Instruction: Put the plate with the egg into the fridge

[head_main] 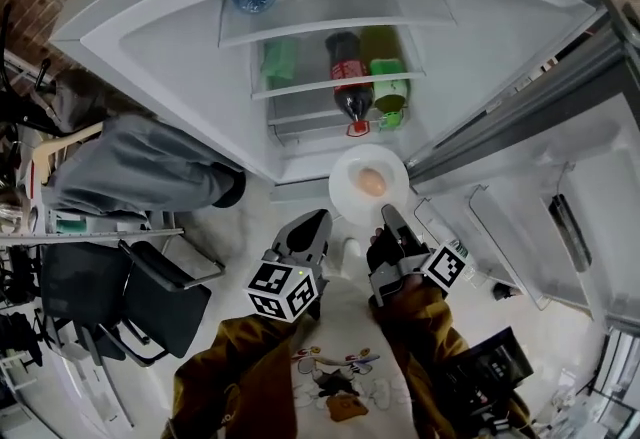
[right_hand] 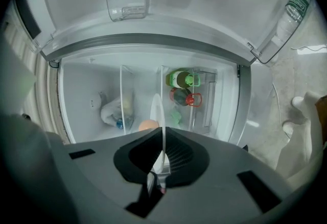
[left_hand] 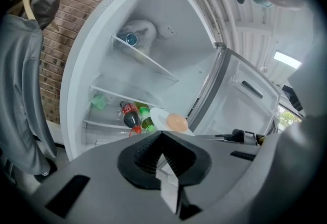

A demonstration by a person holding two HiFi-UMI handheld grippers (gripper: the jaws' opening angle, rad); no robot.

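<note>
Edgewise, plate [head_main: 346, 191] rim between right gripper [head_main: 386, 217] jaws, egg [head_main: 371, 183] just beyond them

Blurred pale bundle [left_hand: 142, 31] on upper fridge shelf [left_hand: 153, 66], perhaps a bottle.

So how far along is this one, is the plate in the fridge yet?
Not yet. Done: the fridge door stands open. In hand: the right gripper clamps the plate by its rim, egg on it, short of the shelves. The left gripper is shut, empty. Left: set the plate on a shelf and release.
</note>
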